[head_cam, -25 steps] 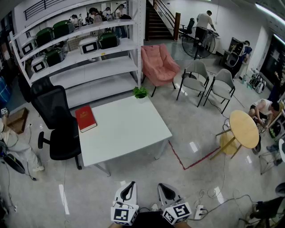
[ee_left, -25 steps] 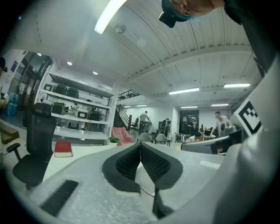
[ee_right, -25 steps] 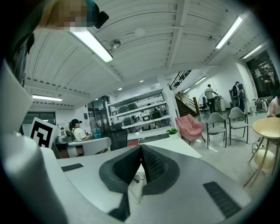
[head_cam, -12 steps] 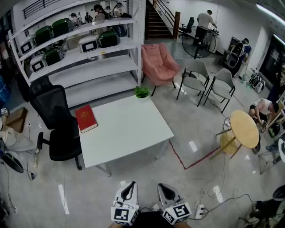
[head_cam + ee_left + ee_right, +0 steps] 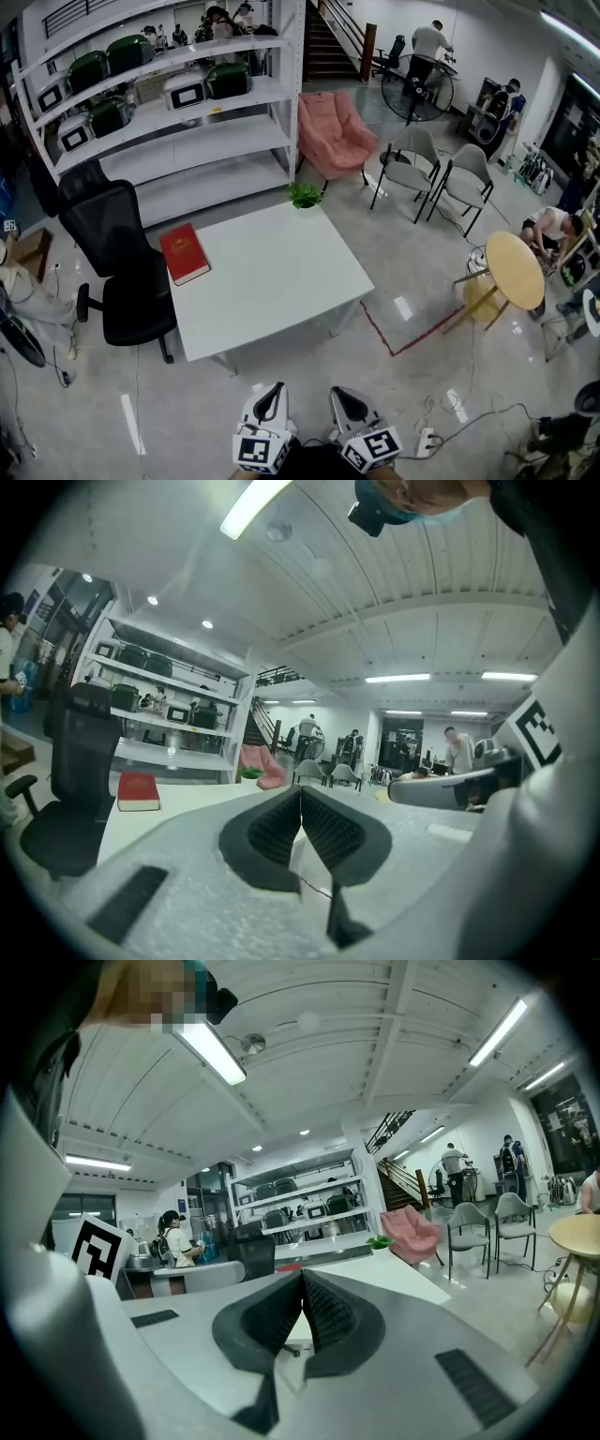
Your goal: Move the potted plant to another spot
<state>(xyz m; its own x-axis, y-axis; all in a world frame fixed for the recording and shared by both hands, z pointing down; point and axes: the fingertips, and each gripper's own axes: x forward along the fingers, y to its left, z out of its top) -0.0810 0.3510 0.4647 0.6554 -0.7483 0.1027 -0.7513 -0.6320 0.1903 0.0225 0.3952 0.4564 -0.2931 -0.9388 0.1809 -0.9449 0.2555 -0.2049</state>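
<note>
While the left hand-held gripper (image 5: 269, 403) and right hand-held gripper (image 5: 344, 403) sit closed, empty, I risk nudging the potted plant (image 5: 304, 195) off the far corner of the bench (image 5: 272, 281).

Matt white table (image 5: 272, 277) on glossy grey floor (image 5: 412, 246).
</note>
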